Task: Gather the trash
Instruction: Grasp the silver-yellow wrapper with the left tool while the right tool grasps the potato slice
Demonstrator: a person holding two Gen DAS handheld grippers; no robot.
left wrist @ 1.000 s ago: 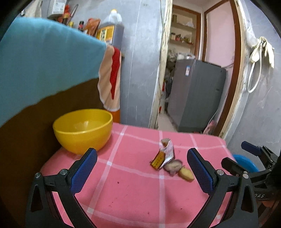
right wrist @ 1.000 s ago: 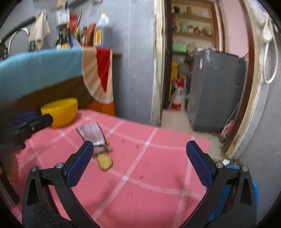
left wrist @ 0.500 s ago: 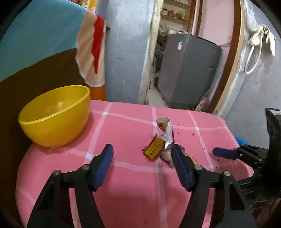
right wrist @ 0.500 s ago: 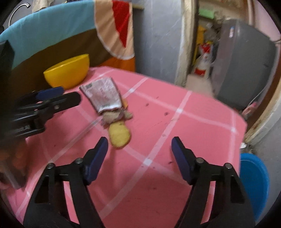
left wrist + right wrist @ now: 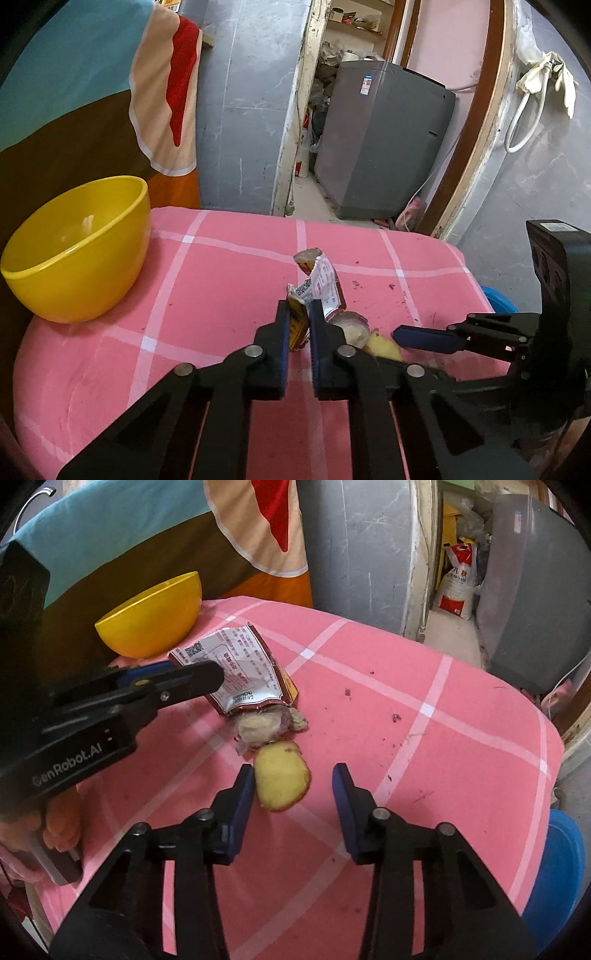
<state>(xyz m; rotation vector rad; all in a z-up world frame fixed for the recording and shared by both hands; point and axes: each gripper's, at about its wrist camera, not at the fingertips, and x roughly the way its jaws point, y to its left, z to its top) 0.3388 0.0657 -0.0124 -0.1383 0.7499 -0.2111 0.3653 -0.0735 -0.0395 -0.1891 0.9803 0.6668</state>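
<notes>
The left tool (image 5: 298,321) is clamped on the near end of the torn snack wrapper (image 5: 319,286), which lies in the middle of the pink checked desk (image 5: 221,280) with a heap of purple peel (image 5: 260,725) tucked under its open mouth. The grip looks shallow, only on the wrapper's crumpled edge, so the foil may slip out or tear when lifted, and anything left inside could spill onto the cloth. The right tool (image 5: 293,781) stands apart around the yellow potato slice (image 5: 282,780), one pad close to its left edge and the other well clear of it; the slice lies flat on the cloth, so the pads could skate over it or shove it sideways rather than lift it. The two tools sit close together, and the left one's finger could knock the right if both rise at once. The yellow bowl (image 5: 79,251) waits at the far left corner, and a blue bin (image 5: 557,867) shows beyond the desk's right edge. Compared with a second ago, both tools have dropped nearer the desk and tipped downward, and both have just been closing: the left from wide open onto the wrapper, the right partway in around the slice.
</notes>
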